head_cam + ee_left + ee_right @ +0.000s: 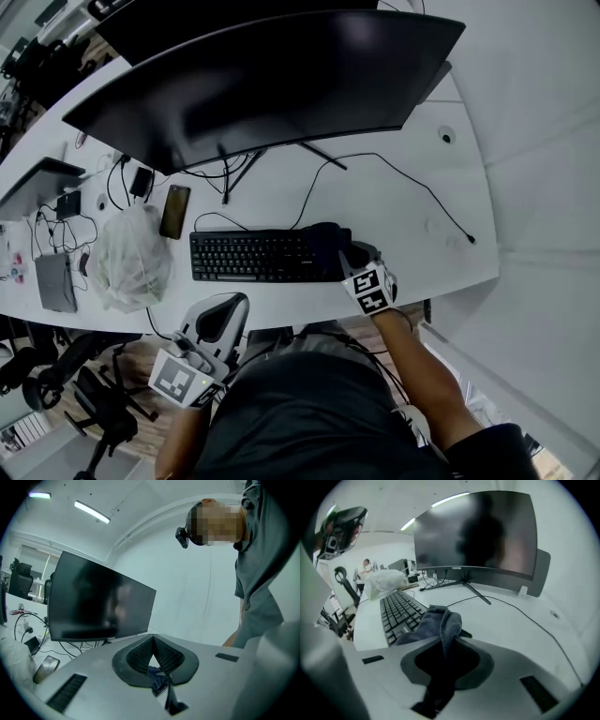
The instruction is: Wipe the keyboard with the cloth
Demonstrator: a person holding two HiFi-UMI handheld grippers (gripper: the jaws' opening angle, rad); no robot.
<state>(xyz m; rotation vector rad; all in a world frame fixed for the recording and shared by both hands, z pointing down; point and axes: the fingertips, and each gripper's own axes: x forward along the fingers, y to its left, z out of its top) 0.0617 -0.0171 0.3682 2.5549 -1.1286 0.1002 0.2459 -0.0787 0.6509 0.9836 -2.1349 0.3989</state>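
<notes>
A black keyboard (pixel 253 255) lies on the white desk (pixel 412 253) in front of a curved monitor (pixel 272 75). A dark blue-grey cloth (pixel 324 242) is bunched over the keyboard's right end. My right gripper (pixel 349 261) is shut on that cloth. In the right gripper view the cloth (pixel 437 620) rises in a fold from between the jaws of the right gripper (pixel 445 641), with the keyboard (pixel 396 607) just beyond it to the left. My left gripper (pixel 225 309) is held below the desk's near edge, away from the keyboard. In the left gripper view the left gripper (pixel 152 641) has its fingertips together and holds nothing.
Left of the keyboard lie a crumpled plastic bag (pixel 131 258) and a phone (pixel 174 211). Cables (pixel 412 183) run across the desk behind and right of the keyboard. A grey device (pixel 56 281) and chargers lie at the far left. An office chair (pixel 103 403) stands at lower left.
</notes>
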